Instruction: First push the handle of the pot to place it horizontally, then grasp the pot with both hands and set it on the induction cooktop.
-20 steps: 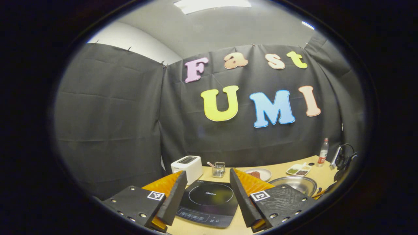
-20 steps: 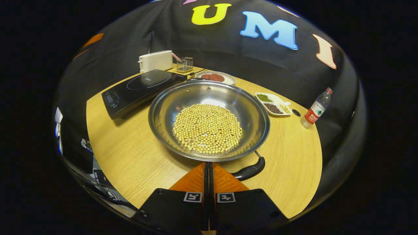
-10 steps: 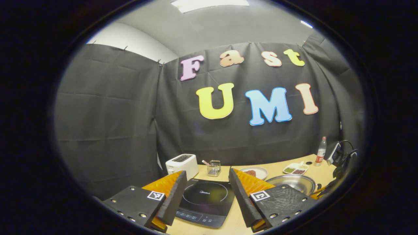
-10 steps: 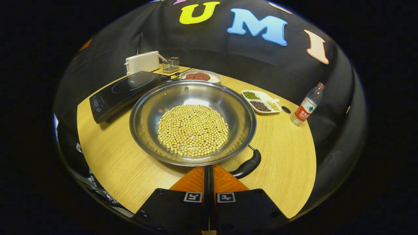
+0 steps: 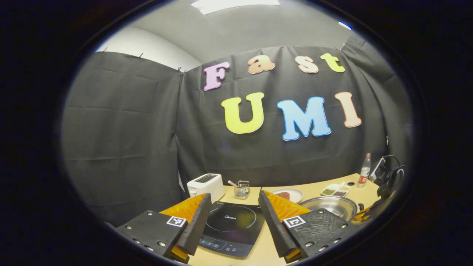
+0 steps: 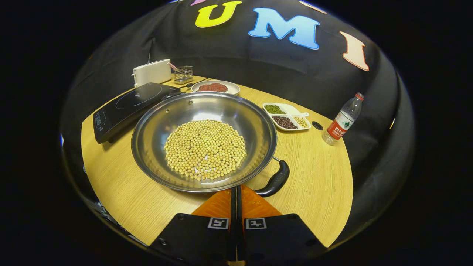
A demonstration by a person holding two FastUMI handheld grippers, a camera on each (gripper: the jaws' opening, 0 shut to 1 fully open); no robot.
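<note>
In the right gripper view a wide steel pot (image 6: 258, 122) of yellow soybeans (image 6: 205, 147) sits mid-table. Its black handle (image 6: 275, 179) points to the lower right, and a small second handle (image 6: 170, 95) shows at the far rim. My right gripper (image 6: 236, 190) is shut and empty, its tips at the pot's near rim just left of the handle. The black induction cooktop (image 6: 125, 105) lies left of the pot. In the left gripper view my left gripper (image 5: 234, 195) is open above the cooktop (image 5: 231, 225), with the pot (image 5: 330, 207) to its right.
A white toaster (image 6: 151, 72), a wire rack (image 6: 183, 74) and a plate of red food (image 6: 214, 87) stand at the back. A divided dish of beans (image 6: 286, 118) and a water bottle (image 6: 342, 120) are to the right. The round table's edge (image 6: 332, 221) is close.
The pot's handle has swung from the lower right toward the right, and the pot has slid left in the right gripper view. The left gripper stays open, barely shifting.
</note>
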